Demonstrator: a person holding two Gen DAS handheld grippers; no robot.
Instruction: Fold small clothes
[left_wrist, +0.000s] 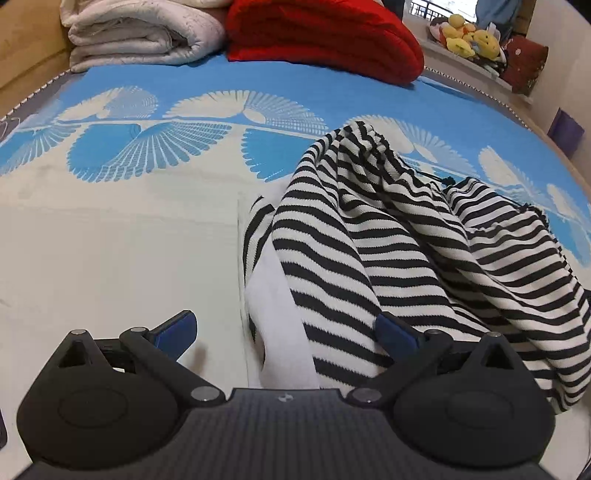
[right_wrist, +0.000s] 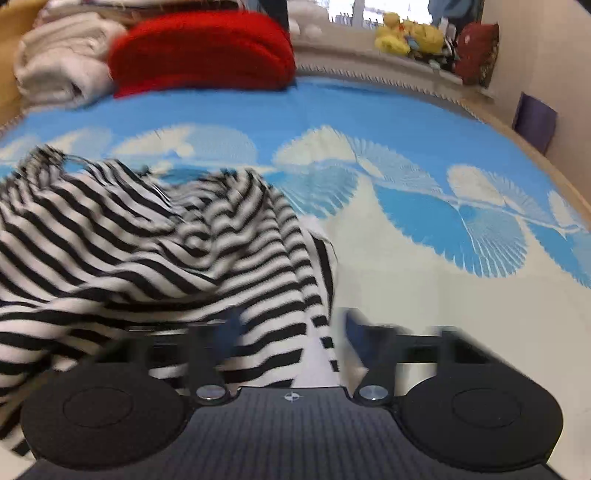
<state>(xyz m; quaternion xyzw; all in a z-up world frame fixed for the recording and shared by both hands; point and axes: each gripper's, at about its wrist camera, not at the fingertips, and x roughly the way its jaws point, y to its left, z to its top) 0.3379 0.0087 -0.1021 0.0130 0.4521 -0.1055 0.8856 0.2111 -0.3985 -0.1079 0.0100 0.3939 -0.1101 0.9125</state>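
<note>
That striped top (left_wrist: 388, 236) looks soft and floppy, so with both the left hand-held gripper (left_wrist: 286, 332) and the right hand-held gripper (right_wrist: 291, 325) spread wide around fabric, I'd pinch the hem corners.

left gripper (left_wrist: 286, 332) jaws wide apart, right gripper (right_wrist: 291, 326) jaws parted

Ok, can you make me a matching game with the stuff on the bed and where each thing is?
Things:
1. striped garment
2. red blanket
3. white quilt
4. yellow plush toys

Places:
A. far left corner of the bed
B. on the ledge beyond the bed
C. crumpled, nearest the grippers
D. far end of the bed, beside the quilt

Pairs: 1-C, 2-D, 3-A, 4-B
</note>
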